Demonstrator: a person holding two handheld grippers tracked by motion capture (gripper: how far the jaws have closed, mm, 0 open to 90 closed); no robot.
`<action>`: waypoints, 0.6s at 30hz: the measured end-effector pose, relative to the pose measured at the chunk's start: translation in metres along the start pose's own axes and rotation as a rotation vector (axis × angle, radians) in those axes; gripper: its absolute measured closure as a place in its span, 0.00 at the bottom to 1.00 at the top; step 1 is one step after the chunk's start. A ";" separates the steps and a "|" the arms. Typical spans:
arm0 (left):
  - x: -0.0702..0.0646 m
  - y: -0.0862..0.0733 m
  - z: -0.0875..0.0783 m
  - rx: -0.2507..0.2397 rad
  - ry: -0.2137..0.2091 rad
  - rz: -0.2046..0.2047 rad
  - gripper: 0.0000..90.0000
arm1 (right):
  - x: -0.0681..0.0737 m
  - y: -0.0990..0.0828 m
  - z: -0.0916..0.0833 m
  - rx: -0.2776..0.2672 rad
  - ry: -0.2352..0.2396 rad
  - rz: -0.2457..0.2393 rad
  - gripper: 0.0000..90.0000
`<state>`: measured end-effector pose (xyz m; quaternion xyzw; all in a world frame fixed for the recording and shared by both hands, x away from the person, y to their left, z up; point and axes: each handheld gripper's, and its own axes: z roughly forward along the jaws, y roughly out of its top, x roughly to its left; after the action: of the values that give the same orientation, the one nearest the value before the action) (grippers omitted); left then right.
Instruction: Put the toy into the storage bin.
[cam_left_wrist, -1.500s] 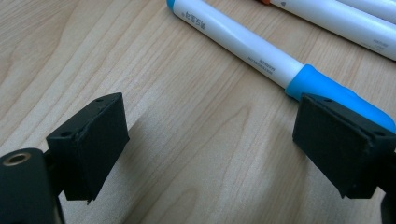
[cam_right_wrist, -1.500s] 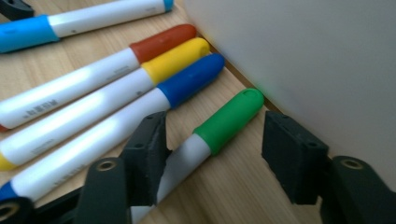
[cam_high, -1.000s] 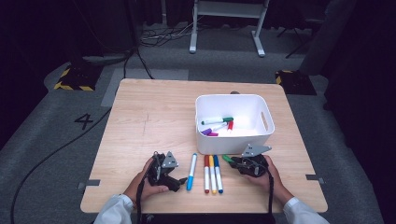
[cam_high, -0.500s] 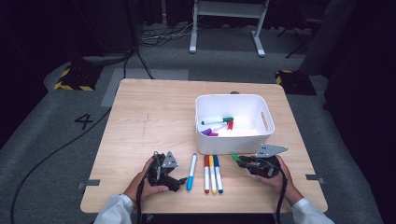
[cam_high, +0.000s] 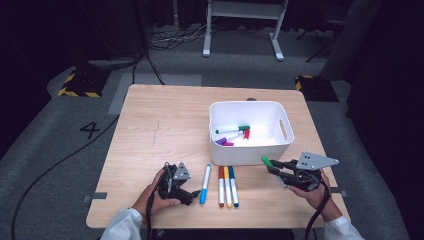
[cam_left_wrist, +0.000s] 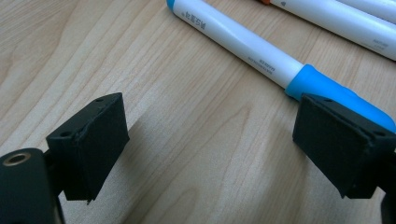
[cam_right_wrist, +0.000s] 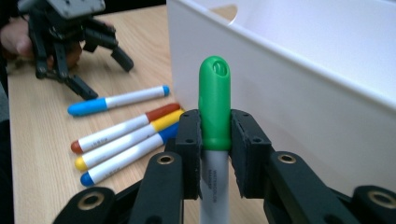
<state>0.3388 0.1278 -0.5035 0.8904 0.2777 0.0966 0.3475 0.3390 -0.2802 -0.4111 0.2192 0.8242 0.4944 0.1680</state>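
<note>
Lifted off the surface (cam_high: 150, 130) since the earlier frame, the right tool (cam_high: 274, 167) now hangs beside the bin (cam_high: 250, 152), near its front right corner, with a green pen (cam_high: 266, 161) clamped in it; a second ago it sat low by the row of pens. From the high view, the left tool (cam_high: 192, 194) rests on the wood where it was, jaws apart, just left of a light-blue pen (cam_high: 205, 183). Red (cam_high: 221, 186), yellow (cam_high: 227, 186) and dark-blue (cam_high: 233, 186) pens lie side by side in front of the bin, which holds a few more pens.

Along the left tool (cam_left_wrist: 210, 140), the pads stand wide with bare wood between them; the light-blue pen's (cam_left_wrist: 261, 56) cap lies against the right pad.

Along the right tool (cam_right_wrist: 215, 140), both pads press on the green pen (cam_right_wrist: 214, 102) at the base of its cap. That cap is bright green and rounded, with a slotted tip, above a white barrel with small print. The bin's white wall (cam_right_wrist: 280, 93) rises just beyond.
</note>
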 end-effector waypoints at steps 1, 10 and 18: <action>0.000 0.000 0.000 -0.001 0.000 -0.001 0.12 | 0.000 0.003 -0.004 -0.011 -0.003 0.001 0.83; 0.000 0.000 0.000 0.000 -0.001 0.000 0.12 | -0.007 0.033 -0.030 -0.043 -0.031 -0.043 0.83; 0.000 0.000 0.000 0.000 -0.001 -0.001 0.12 | -0.021 0.069 -0.043 -0.075 -0.055 -0.079 0.83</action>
<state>0.3390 0.1276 -0.5036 0.8903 0.2779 0.0960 0.3477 0.3490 -0.2946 -0.3294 0.1935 0.8081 0.5119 0.2179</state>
